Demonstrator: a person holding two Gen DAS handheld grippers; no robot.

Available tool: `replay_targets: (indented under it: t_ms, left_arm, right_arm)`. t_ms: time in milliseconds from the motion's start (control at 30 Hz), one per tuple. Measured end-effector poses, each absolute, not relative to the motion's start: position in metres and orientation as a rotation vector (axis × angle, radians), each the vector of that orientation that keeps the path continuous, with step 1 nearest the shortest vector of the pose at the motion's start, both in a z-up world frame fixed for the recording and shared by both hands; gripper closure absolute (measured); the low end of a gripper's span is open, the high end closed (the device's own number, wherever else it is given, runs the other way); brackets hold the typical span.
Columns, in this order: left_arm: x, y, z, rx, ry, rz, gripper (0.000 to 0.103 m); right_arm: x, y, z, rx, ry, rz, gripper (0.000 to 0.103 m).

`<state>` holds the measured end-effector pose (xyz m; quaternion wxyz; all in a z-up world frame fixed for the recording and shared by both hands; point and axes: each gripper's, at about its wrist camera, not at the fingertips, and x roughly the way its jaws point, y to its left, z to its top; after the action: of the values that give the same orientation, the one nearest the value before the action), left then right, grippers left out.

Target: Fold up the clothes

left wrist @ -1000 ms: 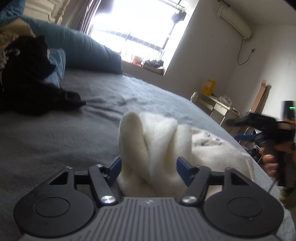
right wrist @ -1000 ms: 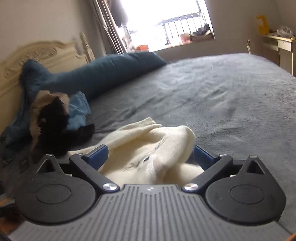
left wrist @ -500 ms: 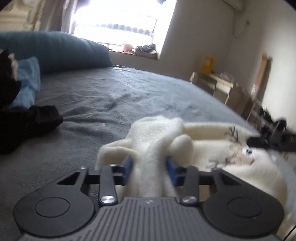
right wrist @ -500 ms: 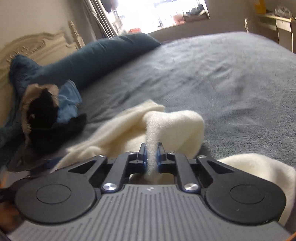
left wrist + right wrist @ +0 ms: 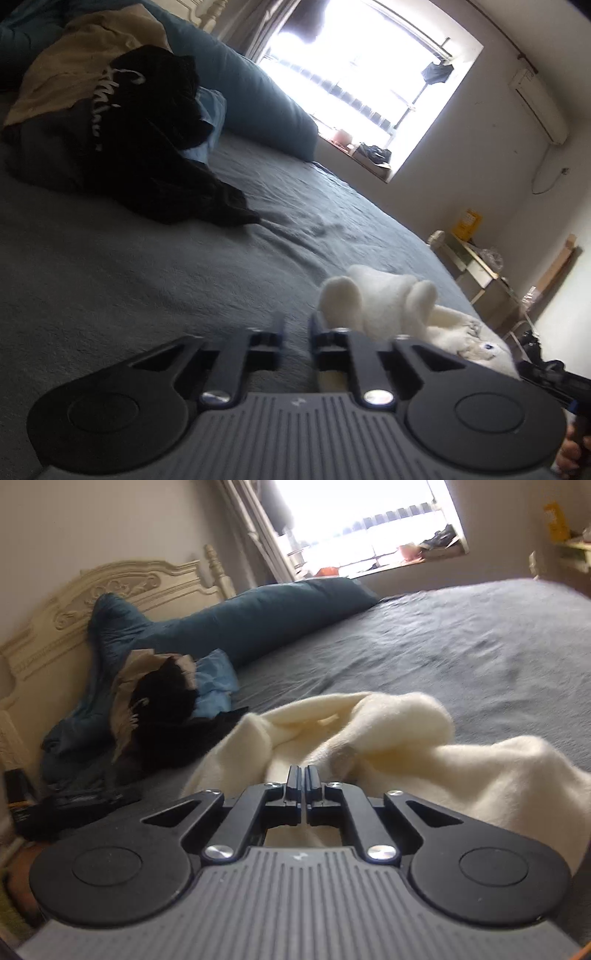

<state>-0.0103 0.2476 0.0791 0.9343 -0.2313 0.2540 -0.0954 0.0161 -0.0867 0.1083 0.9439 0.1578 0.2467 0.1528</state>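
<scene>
A cream fleece garment (image 5: 388, 746) lies crumpled on the grey bed (image 5: 461, 646), in a loose heap with thick rolled folds. In the left wrist view the same garment (image 5: 380, 299) is a rounded bundle just beyond the fingers and to their right, and it spreads further to the right along the bed (image 5: 110, 266), where a small printed figure shows on it. The left gripper (image 5: 297, 328) has its jaws a little apart; they have just been opening, and only the grey cover shows in the gap between them. The garment seems to touch the outer side of one finger, but nothing is pinched. The right gripper (image 5: 303, 781) has its jaws together with almost no gap. Its tips lie against the fleece, and I cannot tell whether a thin fold is caught between the pads. At the head of the bed there is a pile of dark clothes (image 5: 147, 147) with a beige piece and a light blue piece, next to a long teal pillow (image 5: 251, 624) and a cream carved headboard (image 5: 110, 590).
</scene>
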Motion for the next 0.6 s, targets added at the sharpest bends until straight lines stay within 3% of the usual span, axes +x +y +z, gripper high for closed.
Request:
replay_targets:
  t_ms: [33, 67, 133, 167, 300, 400, 433, 467, 500, 567, 600]
  left_arm:
    - [-0.010, 0.244, 0.082, -0.467, 0.515, -0.212, 0.051]
    - [-0.007, 0.237, 0.086, -0.449, 0.510, -0.231, 0.033]
    - [0.008, 0.208, 0.098, -0.344, 0.494, -0.280, 0.017]
    - [0.019, 0.190, 0.103, -0.283, 0.491, -0.313, 0.008]
    - [0.077, 0.109, 0.114, -0.005, 0.544, -0.345, 0.006]
    - [0.124, 0.060, 0.102, 0.197, 0.612, -0.266, 0.007]
    - [0.137, 0.052, 0.096, 0.246, 0.638, -0.247, 0.013]
    - [0.149, 0.049, 0.089, 0.270, 0.668, -0.240, 0.025]
    - [0.159, 0.048, 0.083, 0.277, 0.698, -0.238, 0.050]
    - [0.170, 0.064, 0.077, 0.180, 0.749, -0.264, 0.085]
    - [0.170, 0.078, 0.077, 0.102, 0.746, -0.255, 0.085]
  right_arm:
    - [0.021, -0.090, 0.109, 0.321, 0.504, 0.273, 0.083]
    - [0.027, -0.093, 0.110, 0.322, 0.506, 0.238, 0.073]
    - [0.039, -0.099, 0.110, 0.329, 0.505, 0.181, 0.031]
    - [0.047, -0.101, 0.110, 0.330, 0.509, 0.166, 0.025]
    - [0.087, -0.102, 0.104, 0.339, 0.564, 0.134, 0.013]
    - [0.129, -0.099, 0.091, 0.351, 0.666, 0.110, 0.013]
    - [0.140, -0.097, 0.085, 0.343, 0.695, 0.101, 0.013]
    - [0.150, -0.095, 0.080, 0.333, 0.722, 0.091, 0.013]
    - [0.158, -0.094, 0.074, 0.330, 0.741, 0.099, 0.015]
    - [0.167, -0.094, 0.065, 0.341, 0.766, 0.128, 0.041]
    - [0.168, -0.096, 0.061, 0.356, 0.771, 0.146, 0.070]
